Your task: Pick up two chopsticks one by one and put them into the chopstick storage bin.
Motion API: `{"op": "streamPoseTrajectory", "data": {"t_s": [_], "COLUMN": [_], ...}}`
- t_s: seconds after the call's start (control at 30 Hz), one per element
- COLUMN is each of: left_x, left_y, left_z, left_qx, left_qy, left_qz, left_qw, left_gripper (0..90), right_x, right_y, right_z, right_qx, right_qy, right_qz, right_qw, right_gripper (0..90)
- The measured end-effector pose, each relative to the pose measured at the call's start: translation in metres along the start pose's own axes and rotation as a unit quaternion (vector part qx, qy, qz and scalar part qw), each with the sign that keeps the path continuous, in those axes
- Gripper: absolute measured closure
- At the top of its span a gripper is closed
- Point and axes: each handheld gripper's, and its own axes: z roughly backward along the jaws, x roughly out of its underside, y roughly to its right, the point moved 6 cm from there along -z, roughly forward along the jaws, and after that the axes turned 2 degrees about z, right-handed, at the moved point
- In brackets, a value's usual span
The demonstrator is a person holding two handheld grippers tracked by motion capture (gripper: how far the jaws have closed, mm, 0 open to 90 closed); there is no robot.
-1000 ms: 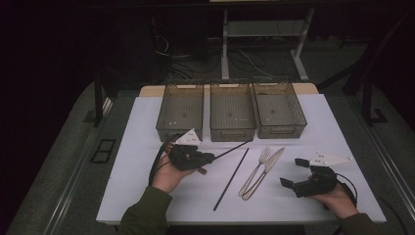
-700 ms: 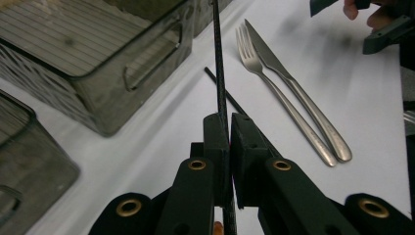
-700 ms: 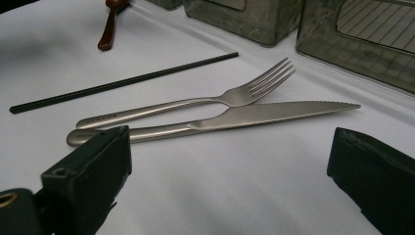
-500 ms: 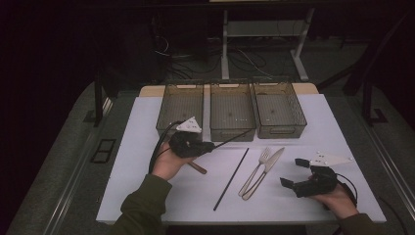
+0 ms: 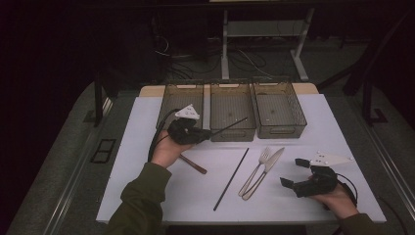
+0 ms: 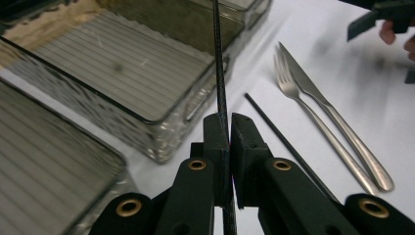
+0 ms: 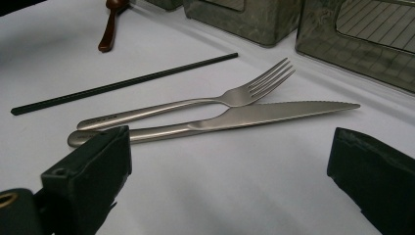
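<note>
In the high view, the left claw (image 5: 208, 134) is seen clamped on a black chopstick (image 5: 230, 125), held above the table (image 5: 142, 147) just in front of three mesh trays. The chopstick's long axis runs from the claw toward two o'clock, and its free tip is seen over the near wall of the middle tray (image 5: 231, 110). The left tray (image 5: 180, 100) lies at about eleven o'clock from the claw, the right tray (image 5: 280, 105) farther off at two o'clock. A second chopstick (image 5: 231, 179) lies on the table at about five o'clock from the left claw, with a fork (image 5: 255, 170) and a knife (image 5: 264, 172) just beside it. A brown spoon (image 5: 192, 165) lies partly under the left hand (image 5: 165, 151). The right claw (image 5: 291, 172) is held low with its jaws wide and empty, and is the nearer one to the fork and knife.

In the left gripper view, the grip is confirmed: the jaws are pressed almost together with the chopstick (image 6: 219, 73) pinched between them, pointing to twelve o'clock across the tray wall (image 6: 161, 129). A release into the middle tray is judged to need the tip carried further over that rim.

In the right gripper view, the wide gap between the jaws is shown, with the fork (image 7: 195, 104) and knife (image 7: 235, 118) lying side by side, touching, ahead at twelve o'clock, handles toward nine o'clock. The lying chopstick (image 7: 122, 83) and the spoon (image 7: 110, 30) are seen beyond them.
</note>
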Motion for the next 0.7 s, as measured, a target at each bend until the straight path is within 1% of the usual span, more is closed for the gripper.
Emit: {"op": "streamPoseTrajectory", "data": {"t_s": [0.33, 0.5, 0.63, 0.7], "left_x": [-0.006, -0.007, -0.009, -0.011], "left_y": [-0.03, -0.043, -0.053, -0.06], "left_z": [0.004, 0.005, 0.005, 0.005], "left_qx": [-0.026, -0.035, -0.046, -0.057], "left_qy": [0.009, 0.022, 0.028, 0.027], "left_qz": [0.02, 0.037, 0.045, 0.044], "left_qw": [0.9994, 0.9985, 0.9975, 0.997], "left_gripper": [85.1, 85.1, 85.1, 85.1], "right_x": [0.0, 0.0, 0.0, 0.0], "right_y": [0.0, 0.0, 0.001, 0.001], "right_z": [0.0, 0.0, 0.001, 0.001], "right_qx": [-0.001, -0.001, -0.002, -0.001], "right_qy": [0.001, 0.001, 0.002, 0.002], "right_qz": [0.0, -0.001, -0.004, -0.004], "right_qw": [1.0, 1.0, 1.0, 1.0], "right_gripper": [2.3, 2.3, 2.3, 2.3]}}
